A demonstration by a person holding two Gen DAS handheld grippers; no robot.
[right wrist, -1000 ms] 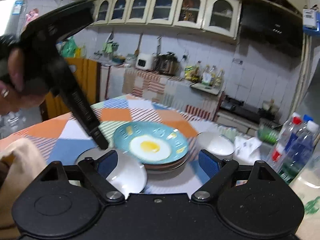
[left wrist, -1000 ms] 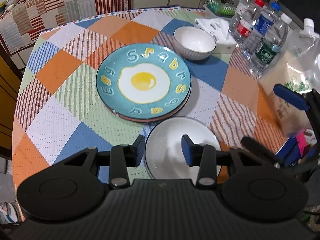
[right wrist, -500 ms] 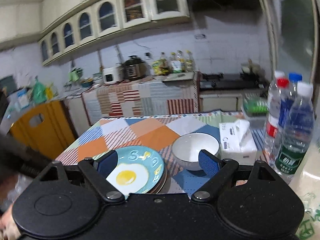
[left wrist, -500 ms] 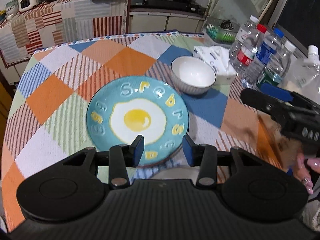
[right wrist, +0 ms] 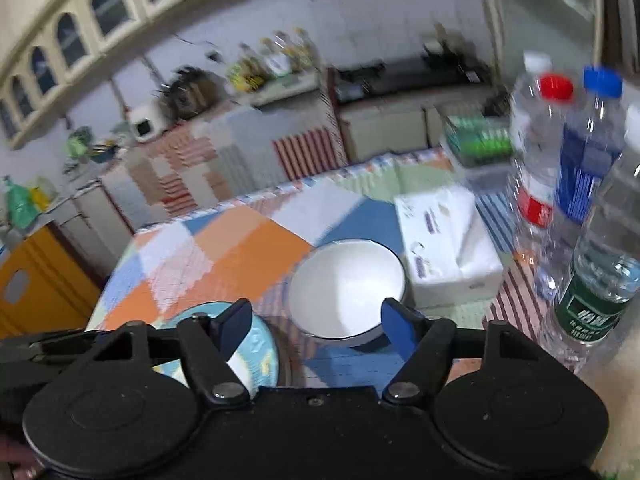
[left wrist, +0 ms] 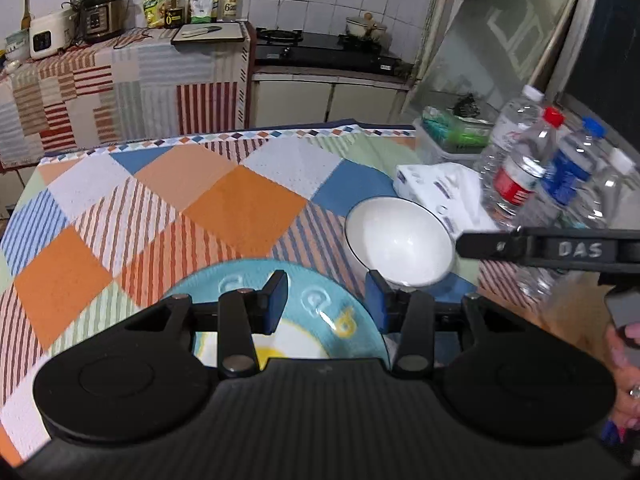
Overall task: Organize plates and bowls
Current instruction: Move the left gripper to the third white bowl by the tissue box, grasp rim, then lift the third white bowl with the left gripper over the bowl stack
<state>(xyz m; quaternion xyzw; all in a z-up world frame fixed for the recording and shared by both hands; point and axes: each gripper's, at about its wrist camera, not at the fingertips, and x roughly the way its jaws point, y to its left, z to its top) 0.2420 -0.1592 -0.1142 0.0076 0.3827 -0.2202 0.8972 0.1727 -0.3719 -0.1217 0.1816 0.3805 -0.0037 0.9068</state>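
Tissue box (right wrist: 448,248), water bottles (right wrist: 592,160), checkered tablecloth (left wrist: 240,200), possibly a rice cooker (left wrist: 48,38).

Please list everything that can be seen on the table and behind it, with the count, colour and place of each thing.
bowl: one, white, on the table beside the tissue pack
plate: one on top, blue with a fried-egg picture, near edge, left of the bowl
tissue pack: one, white, right of the bowl
water bottles: at least three, clear, with red, blue and white caps, right edge
container: one, clear with green contents, far right
tablecloth: one, chequered orange, blue and white
cooker: one, dark, on the back counter
left gripper: black, jaws open, over the plate
right gripper: black, jaws open and just closing, nothing between them
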